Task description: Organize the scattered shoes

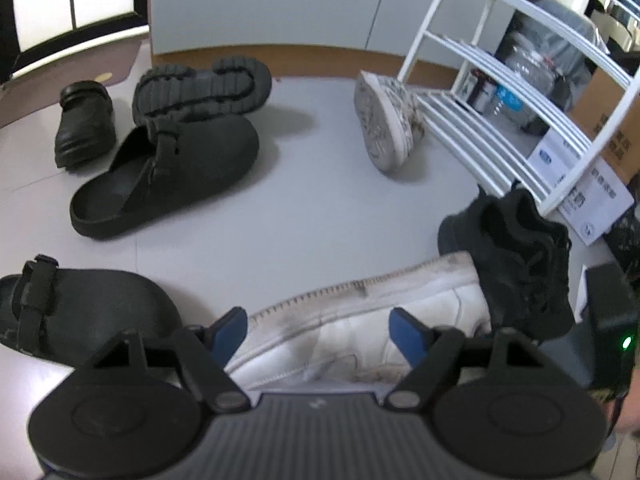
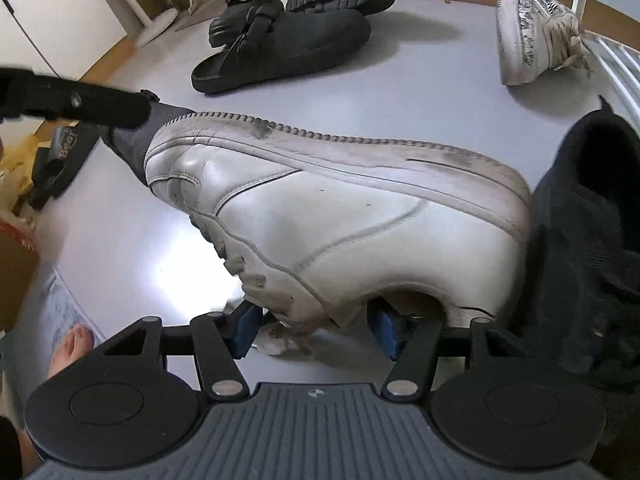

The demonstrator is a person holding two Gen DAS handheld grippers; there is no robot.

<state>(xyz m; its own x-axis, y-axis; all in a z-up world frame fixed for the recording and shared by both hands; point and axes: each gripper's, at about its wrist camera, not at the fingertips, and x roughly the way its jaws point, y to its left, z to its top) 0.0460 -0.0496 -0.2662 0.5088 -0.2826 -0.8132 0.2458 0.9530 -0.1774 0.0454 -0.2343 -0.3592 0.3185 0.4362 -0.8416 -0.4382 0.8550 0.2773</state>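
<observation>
White leather sneaker (image 2: 328,216) tipped on its side on the grey floor (image 1: 304,200), right claw (image 2: 316,330) jaws straddling its collar edge, grip unclear, left claw (image 1: 320,336) jaws apart above it, black sneaker (image 1: 516,256) touching it, black clogs (image 1: 168,172) beyond, white shoe rack (image 1: 496,92) at right

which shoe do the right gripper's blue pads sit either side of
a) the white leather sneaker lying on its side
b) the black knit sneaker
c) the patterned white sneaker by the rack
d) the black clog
a: in the right wrist view the right gripper has its pads either side of the collar of the white leather sneaker, which lies on its side with the sole edge up; the black clog lies far off.
</observation>
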